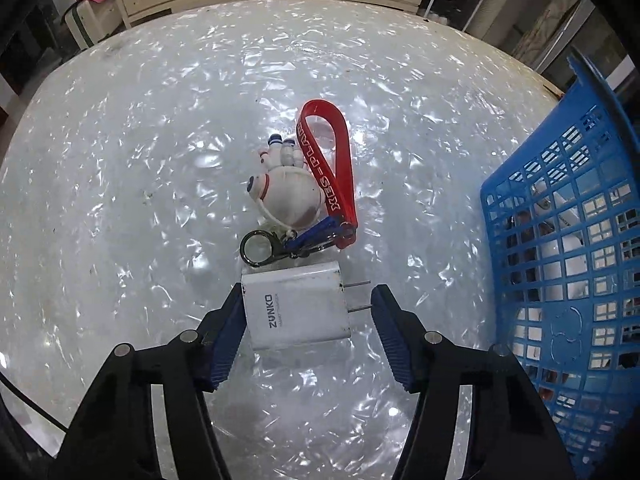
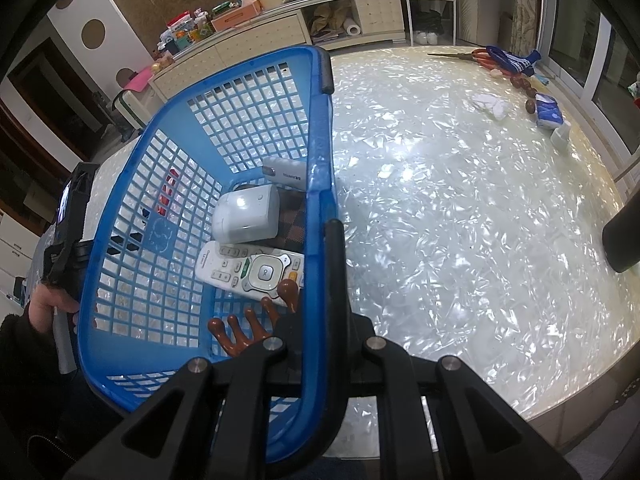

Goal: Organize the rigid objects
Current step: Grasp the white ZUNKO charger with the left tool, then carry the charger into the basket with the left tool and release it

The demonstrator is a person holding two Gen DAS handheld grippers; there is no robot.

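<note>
While the right gripper (image 2: 320, 344) is clamping the blue lattice plastic basket's (image 2: 320, 136) rim, the left gripper's (image 1: 308, 304) released fingers are straddling the white rectangular plastic charger (image 1: 296, 308) on the pearly tabletop (image 1: 160, 160), needing squarer centring.

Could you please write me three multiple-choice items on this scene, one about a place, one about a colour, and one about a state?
1. Where does the white wall charger lie?
A. inside the basket
B. on the shiny table, between the left gripper's fingers
C. on top of the keychain figure

2. What colour is the looped strap of the white astronaut keychain?
A. red
B. green
C. yellow

3. What is the right gripper doing?
A. standing open over the table
B. shut on the remote
C. shut on the blue plastic basket's rim

Answers:
1 B: the charger rests on the tabletop with a blue pad on either side.
2 A: the translucent loop is red with white lettering.
3 C: its black fingers close over the basket's blue edge beside the black handle.
</note>
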